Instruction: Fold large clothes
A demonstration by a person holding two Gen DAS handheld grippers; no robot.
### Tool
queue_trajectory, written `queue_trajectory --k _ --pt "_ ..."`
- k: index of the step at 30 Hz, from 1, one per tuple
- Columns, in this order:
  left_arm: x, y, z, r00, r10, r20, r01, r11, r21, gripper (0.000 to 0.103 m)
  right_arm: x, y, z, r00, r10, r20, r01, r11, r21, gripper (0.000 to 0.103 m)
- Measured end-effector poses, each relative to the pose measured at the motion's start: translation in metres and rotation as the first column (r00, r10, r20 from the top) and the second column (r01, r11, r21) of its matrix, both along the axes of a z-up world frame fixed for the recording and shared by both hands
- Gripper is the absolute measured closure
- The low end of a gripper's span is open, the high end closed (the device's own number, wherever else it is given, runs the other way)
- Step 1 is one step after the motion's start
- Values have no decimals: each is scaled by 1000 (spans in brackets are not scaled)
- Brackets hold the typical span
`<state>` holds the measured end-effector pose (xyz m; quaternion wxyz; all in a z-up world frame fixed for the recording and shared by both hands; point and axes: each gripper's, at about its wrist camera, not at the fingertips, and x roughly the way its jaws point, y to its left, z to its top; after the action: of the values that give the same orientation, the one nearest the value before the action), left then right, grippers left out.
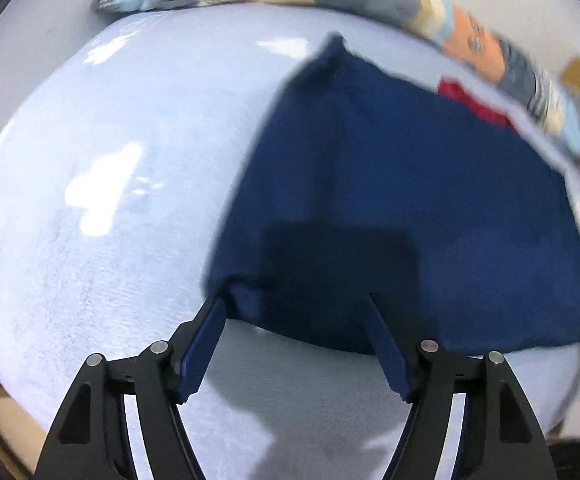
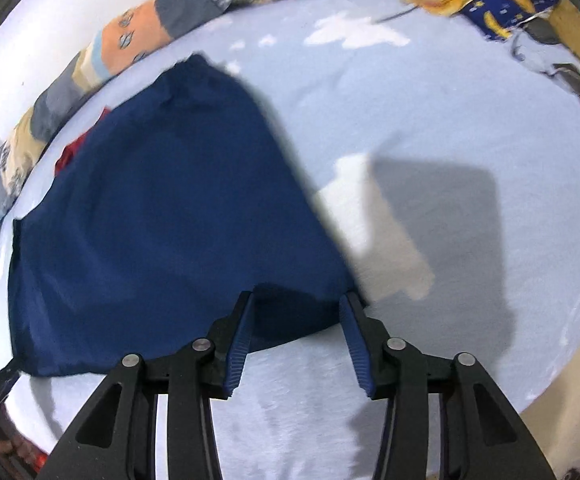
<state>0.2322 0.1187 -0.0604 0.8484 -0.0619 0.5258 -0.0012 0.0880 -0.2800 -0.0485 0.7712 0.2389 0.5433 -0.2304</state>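
Navy garment (image 1: 402, 200) spread flat on pale blue bed (image 1: 110, 200), ready for folding. Left gripper (image 1: 296, 304) and right gripper (image 2: 300, 300) poised at garment's two near corners; jaws spread wide, nothing grasped.

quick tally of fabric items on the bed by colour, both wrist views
Navy blue: 1, the navy garment spread flat at both open grippers, left gripper and right gripper
Red: 1, the red cloth partly hidden behind it
Patchwork multicolour: 1, the patchwork blanket along the wall
Yellow and blue print: 1, the printed cloth at the far corner
Total: 4
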Motion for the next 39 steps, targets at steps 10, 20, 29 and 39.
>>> queue_trajectory --k 10,20,29,39 --pt "7 13 -28 998 -11 -69 23 985 171 30 -3 -11 -19 998 -8 -58 11 998 55 56" --pt "9 25 -30 996 88 -23 -77 950 303 31 -1 -3 10 1000 -7 -23 3 987 -163 55" --pt "-7 31 -13 992 74 103 -96 970 224 34 6 4 8 995 62 81 -62 998 3 57" --pt "12 27 -26 1000 -20 -11 23 968 250 32 5 5 -14 999 42 -17 -40 996 83 57"
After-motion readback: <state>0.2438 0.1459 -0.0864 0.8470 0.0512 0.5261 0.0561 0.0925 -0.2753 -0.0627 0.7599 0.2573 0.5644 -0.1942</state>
